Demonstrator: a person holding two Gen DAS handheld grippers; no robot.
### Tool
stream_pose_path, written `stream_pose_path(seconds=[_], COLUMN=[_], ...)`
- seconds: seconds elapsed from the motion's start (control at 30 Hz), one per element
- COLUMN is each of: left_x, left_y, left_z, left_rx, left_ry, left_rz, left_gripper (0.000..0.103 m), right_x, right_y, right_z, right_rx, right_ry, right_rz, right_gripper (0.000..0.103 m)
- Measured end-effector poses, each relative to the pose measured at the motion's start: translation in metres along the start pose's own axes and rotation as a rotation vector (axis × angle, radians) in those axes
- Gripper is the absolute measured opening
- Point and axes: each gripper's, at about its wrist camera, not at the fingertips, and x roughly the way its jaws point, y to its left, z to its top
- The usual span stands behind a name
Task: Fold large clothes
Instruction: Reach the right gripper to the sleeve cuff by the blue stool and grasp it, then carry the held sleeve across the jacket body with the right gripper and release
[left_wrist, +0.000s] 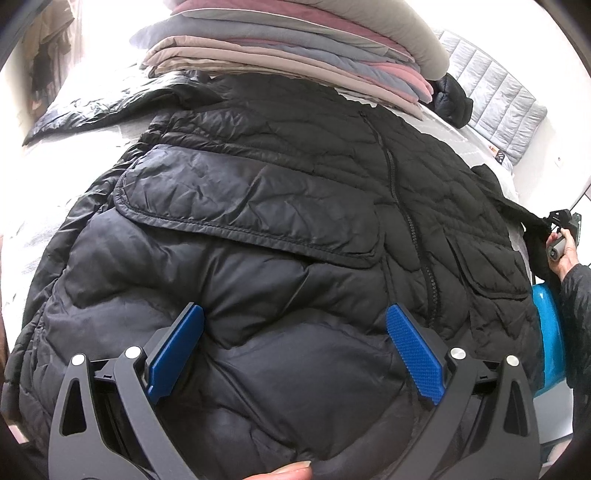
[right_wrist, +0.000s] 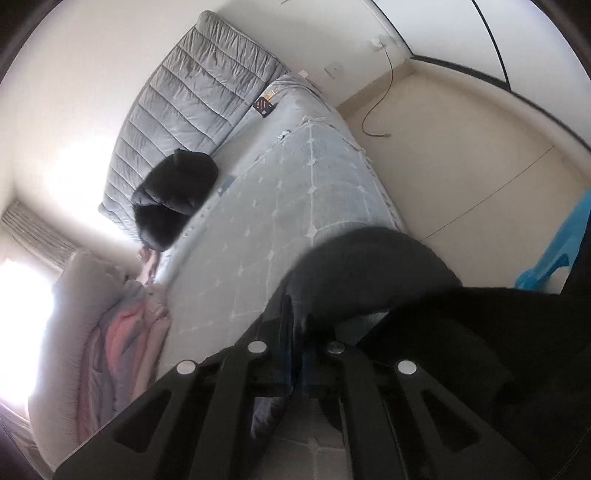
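A large black puffer jacket lies spread front-up on the bed, zip shut, with one sleeve folded across its chest. My left gripper stands open low over the jacket's lower part, its blue pads wide apart with puffed fabric between them, not pinched. My right gripper is at the jacket's right edge, held by a hand. In the right wrist view its fingers are shut together on a fold of the black jacket, which drapes over them off the mattress edge.
A stack of folded clothes sits beyond the jacket's collar. Another black bundle rests against a grey quilted pad by the wall. A blue stool stands right of the mattress. A cable lies on the floor.
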Motion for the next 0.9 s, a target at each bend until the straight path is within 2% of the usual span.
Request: stream_pose_path(seconds=[0.13, 0.23, 0.37, 0.47, 0.6, 0.7, 0.73, 0.9], left_x=[-0.004, -0.016, -0.039, -0.051, -0.049, -0.058, -0.060, -0.063], left_y=[0.000, -0.006, -0.013, -0.007, 0.006, 0.012, 0.013, 0.019], left_z=[0.006, 0.017, 0.036, 0.041, 0.041, 0.042, 0.041, 0.042], left_rx=[-0.002, 0.030, 0.099, 0.088, 0.031, 0.021, 0.019, -0.006], left_ry=[-0.005, -0.035, -0.113, -0.157, -0.120, -0.144, -0.150, -0.142], left_rz=[-0.004, -0.015, -0.019, -0.023, -0.064, -0.072, -0.073, -0.093], left_gripper=[0.096, 0.096, 0.096, 0.096, 0.096, 0.096, 0.096, 0.096], right_x=[-0.012, -0.029, -0.053, -0.066, -0.075, -0.072, -0.068, -0.037], right_y=[0.016, 0.044, 0.112, 0.167, 0.249, 0.291, 0.307, 0.335], right_z=[0.003, 0.003, -0.012, -0.041, -0.109, -0.167, -0.198, -0.307], right_rx=[-0.008, -0.082, -0.239, -0.357, -0.540, -0.649, -0.699, -0.821], right_ry=[-0.037, -0.086, -0.134, -0.136, -0.099, -0.052, -0.023, 0.115], right_rz=[0.059, 0.090, 0.178, 0.255, 0.373, 0.435, 0.460, 0.494], right_gripper=[0.004, 0.004, 0.004, 0.004, 0.004, 0.004, 0.004, 0.004])
